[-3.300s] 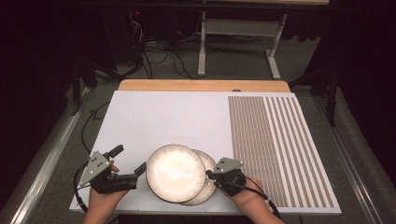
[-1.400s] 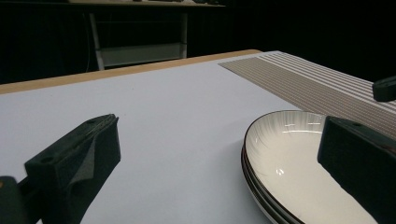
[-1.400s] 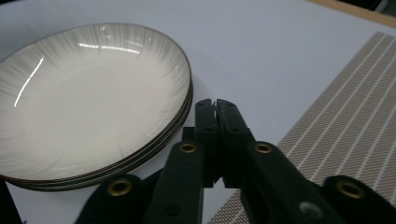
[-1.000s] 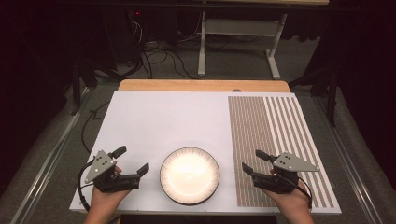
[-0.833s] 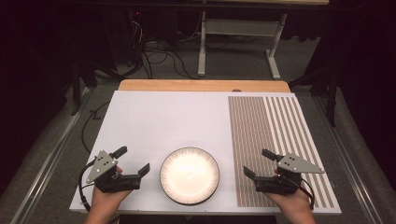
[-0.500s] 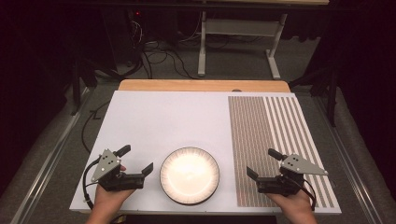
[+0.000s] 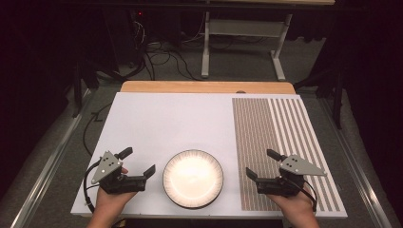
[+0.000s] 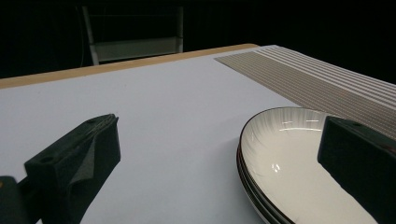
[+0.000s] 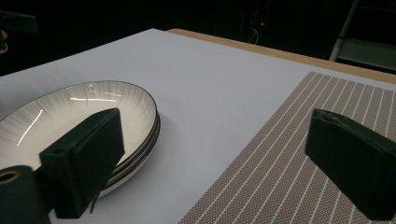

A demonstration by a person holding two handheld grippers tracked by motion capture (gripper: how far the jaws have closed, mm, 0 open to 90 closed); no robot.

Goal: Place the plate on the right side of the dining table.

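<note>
A stack of white plates (image 7: 192,178) with dark rims rests on the white table top (image 7: 176,123) near its front edge. My left gripper (image 7: 139,161) is open just left of the stack, apart from it, with nothing between its jaws. In the left gripper view the plates (image 8: 289,158) lie partly behind the right jaw of the gripper (image 8: 222,130). My right gripper (image 7: 260,163) is open over the striped brown placemat (image 7: 280,142), right of the stack. In the right gripper view the plates (image 9: 70,112) sit behind the left jaw of the gripper (image 9: 217,126).
The striped placemat (image 9: 289,172) covers the table's right part. A wooden strip (image 7: 204,87) runs along the far edge. Beyond it, a metal table frame (image 7: 242,42) and cables (image 7: 157,57) stand on the dark floor. Metal rails flank the table.
3.3 s ago both grippers were at two offset plates. The plates now lie squarely stacked and both grippers have drawn apart outward, drifting slightly toward the front edge.
</note>
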